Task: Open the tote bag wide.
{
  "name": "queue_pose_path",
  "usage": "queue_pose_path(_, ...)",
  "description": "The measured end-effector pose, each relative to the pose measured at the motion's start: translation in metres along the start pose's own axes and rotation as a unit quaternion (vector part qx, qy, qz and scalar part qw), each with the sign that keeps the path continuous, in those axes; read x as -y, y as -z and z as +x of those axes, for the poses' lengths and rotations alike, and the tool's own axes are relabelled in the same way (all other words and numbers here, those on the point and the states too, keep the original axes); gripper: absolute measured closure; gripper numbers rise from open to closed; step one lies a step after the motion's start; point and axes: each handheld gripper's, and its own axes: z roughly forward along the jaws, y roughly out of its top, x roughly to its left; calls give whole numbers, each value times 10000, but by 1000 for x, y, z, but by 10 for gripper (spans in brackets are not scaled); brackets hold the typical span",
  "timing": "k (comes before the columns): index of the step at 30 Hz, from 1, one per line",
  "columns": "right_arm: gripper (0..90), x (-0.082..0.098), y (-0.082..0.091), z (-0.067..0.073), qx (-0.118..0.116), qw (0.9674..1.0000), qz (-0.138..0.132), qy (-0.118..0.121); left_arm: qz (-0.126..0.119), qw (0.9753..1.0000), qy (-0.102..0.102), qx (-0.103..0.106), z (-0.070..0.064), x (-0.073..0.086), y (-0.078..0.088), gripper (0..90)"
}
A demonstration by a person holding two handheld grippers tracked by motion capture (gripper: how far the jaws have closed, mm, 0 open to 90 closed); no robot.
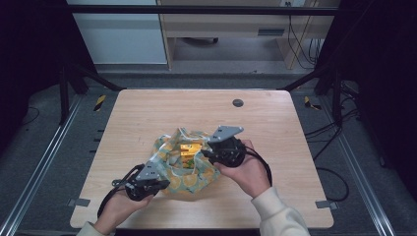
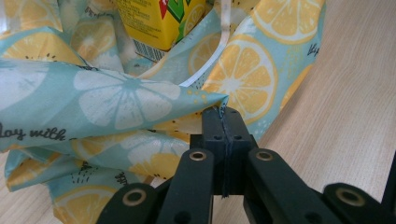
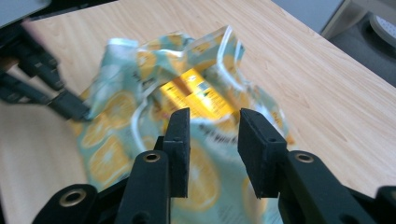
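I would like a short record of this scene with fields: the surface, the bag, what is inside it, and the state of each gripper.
surface: wooden table
bag: cloth bag with lemon print, lying near the table's middle, mouth open
contents: yellow drink carton, partly visible inside the bag
left gripper: jaws shut on the edge of the bag
right gripper: jaws open, over the bag, gripping nothing
hands: one on each gripper, coming from the near edge of the table

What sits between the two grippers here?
The lemon-print bag with a yellow carton inside lies between left gripper and right gripper, per the high view.
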Motion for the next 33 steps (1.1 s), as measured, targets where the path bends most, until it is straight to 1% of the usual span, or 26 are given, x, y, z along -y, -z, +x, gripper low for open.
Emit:
queue_pose_path(1, 633, -3, -4, -3, 13, 10000, 40, 19, 8, 10000, -1, 3, 0, 0, 0, 900)
queue_pose_path(2, 633, -3, -4, -3, 13, 10000, 40, 19, 8, 10000, -1, 3, 0, 0, 0, 900)
queue_pose_path(3, 618, -9, -15, -10, 53, 9998, 169, 15, 20, 10000, -11, 2, 0, 0, -1, 900)
queue_pose_path(5, 611, -12, -25, -16, 73, 9996, 281, -55, 33, 10000, -22, 7, 0, 1, -1, 900)
queue_pose_path(6, 609, -13, -29, -18, 78, 9994, 327, -52, 25, 10000, -12, 3, 0, 1, -1, 900)
queue_pose_path(7, 609, -13, -29, -18, 78, 9994, 327, -52, 25, 10000, -12, 3, 0, 1, -1, 900)
queue_pose_path(8, 605, -15, -39, -23, 65, 9988, 472, -94, 12, 10000, 4, 1, 1, 1, -1, 900)
queue_pose_path(9, 605, -15, -39, -23, 65, 9988, 472, -94, 12, 10000, 4, 1, 1, 1, -1, 900)
queue_pose_path(10, 610, -15, -48, -25, 23, 9979, 632, -137, 34, 10000, -16, 9, 1, 2, -1, 900)
queue_pose_path(11, 635, -14, -50, -26, 28, 9974, 706, -133, 38, 10000, -20, 8, 2, 2, -1, 900)
queue_pose_path(12, 635, -14, -50, -26, 28, 9974, 706, -133, 38, 10000, -20, 8, 2, 2, -1, 900)
queue_pose_path(13, 692, -14, -53, -26, 4, 9969, 781, -119, 40, 10000, -22, 12, 2, 2, -1, 900)
queue_pose_path(14, 812, -14, -55, -26, 16, 9966, 812, -103, 43, 10000, -26, 12, 2, 2, -1, 900)
queue_pose_path(15, 812, -14, -55, -26, 16, 9966, 812, -103, 44, 10000, -29, 11, 1, 2, -1, 900)
queue_pose_path(16, 885, -16, -54, -25, 7, 9972, 738, -104, 50, 10000, -31, 11, 1, 2, -1, 900)
queue_pose_path(17, 900, -17, -51, -23, 11, 9977, 666, -100, 58, 10000, -28, 14, 2, 2, -1, 900)
queue_pose_path(21, 900, -22, -37, -14, -13, 9993, 378, 0, 83, 10000, -13, 2, 2, 3, -3, 900)
queue_pose_path(24, 900, -25, -22, -4, -94, 9998, 165, 85, 76, 10000, 23, -37, 4, 4, -3, 900)
queue_pose_path(26, 900, -24, -13, 5, -179, 9997, 57, 151, 72, 10000, 31, -47, 5, 4, -3, 900)
queue_pose_path(27, 900, -24, -13, 5, -179, 9997, 57, 151, 65, 10000, 41, -59, 5, 4, -3, 900)
queue_pose_path(28, 900, -22, -8, 10, -216, 9996, 13, 165, 58, 9999, 55, -84, 5, 5, -3, 900)
queue_pose_path(29, 900, -15, 1, 20, -342, 9991, -75, 226, 52, 9999, 67, -112, 6, 5, -3, 900)
queue_pose_path(30, 900, -15, 1, 20, -342, 9991, -75, 226, 52, 9999, 67, -112, 6, 5, -3, 900)
queue_pose_path(31, 900, -7, 10, 29, -450, 9986, -159, 245, 49, 9999, 99, -127, 7, 6, -4, 900)
queue_pose_path(32, 900, -7, 10, 29, -450, 9986, -159, 245, 49, 9999, 99, -127, 7, 6, -4, 900)
queue_pose_path(33, 900, -4, 12, 33, -495, 9983, -187, 246, 52, 9998, 112, -133, 8, 6, -5, 900)
